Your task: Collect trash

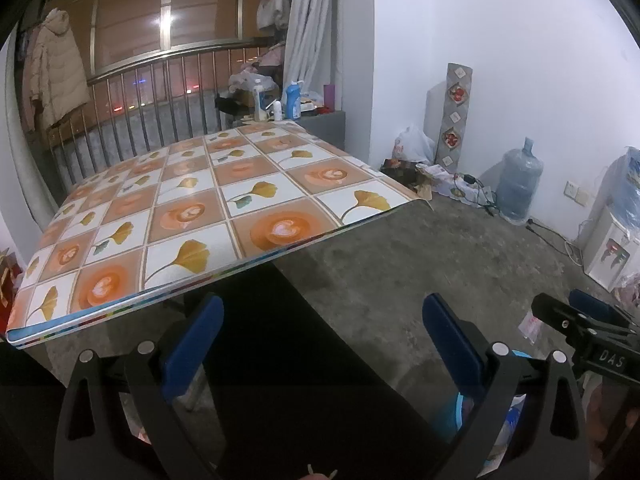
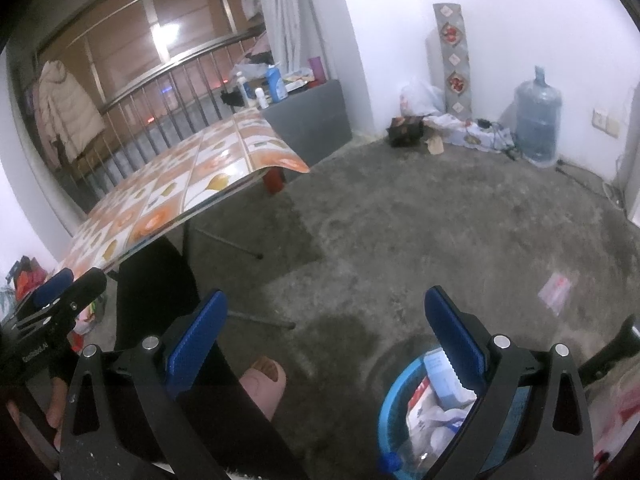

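Below the right gripper (image 2: pixel 326 334), a blue bin (image 2: pixel 390 404) is sitting on the floor (image 2: pixel 400 220), already holding cartons, crumpled wrappers and a bottle. Both of this gripper's jaws are standing wide apart, gripping nothing. The left gripper (image 1: pixel 322 338) is likewise hanging fully open and empty, near the table (image 1: pixel 208 200) edge, with the bin showing only as a blue sliver behind its right finger.

Farther out on the floor, to the right and well apart from the bin, a flat pinkish wrapper (image 2: pixel 554 288) is lying by itself; it appears to be the next piece to collect. Its long axis is running from lower left to upper right in the right wrist view, pointing roughly toward the water jug (image 2: pixel 538 114) by the far wall.

Recommended approach: bring the right gripper down over the wrapper with the jaws set across its short side, then close on one edge, since a flat film offers little to pinch. The tabletop is showing no trash
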Motion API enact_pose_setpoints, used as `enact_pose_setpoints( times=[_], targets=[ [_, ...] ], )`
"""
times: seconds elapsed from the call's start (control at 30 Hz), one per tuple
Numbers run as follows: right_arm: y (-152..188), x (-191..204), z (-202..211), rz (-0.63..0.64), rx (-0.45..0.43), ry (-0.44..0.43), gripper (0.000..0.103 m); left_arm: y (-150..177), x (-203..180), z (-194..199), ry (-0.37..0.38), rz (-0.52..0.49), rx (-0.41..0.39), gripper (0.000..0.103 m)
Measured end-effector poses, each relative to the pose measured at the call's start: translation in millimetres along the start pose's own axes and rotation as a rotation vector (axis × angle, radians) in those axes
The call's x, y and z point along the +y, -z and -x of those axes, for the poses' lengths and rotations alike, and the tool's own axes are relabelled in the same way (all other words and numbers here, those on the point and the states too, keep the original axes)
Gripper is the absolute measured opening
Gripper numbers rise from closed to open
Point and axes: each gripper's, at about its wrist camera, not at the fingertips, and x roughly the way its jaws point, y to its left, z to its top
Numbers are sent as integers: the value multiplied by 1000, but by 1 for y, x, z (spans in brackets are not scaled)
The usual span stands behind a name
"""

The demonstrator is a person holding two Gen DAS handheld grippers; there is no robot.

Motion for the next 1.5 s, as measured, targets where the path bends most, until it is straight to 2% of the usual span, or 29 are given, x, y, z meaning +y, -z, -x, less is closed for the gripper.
enact_pose_setpoints(
  times=[0.53,1.5],
  targets=[
    [1,-2,-2,-27,31,1,95,3,1,-2,12,21,14,98],
    [-2,-4,-2,-22,29,-4,95,2,-2,4,7,11,-8,98]
  ],
)
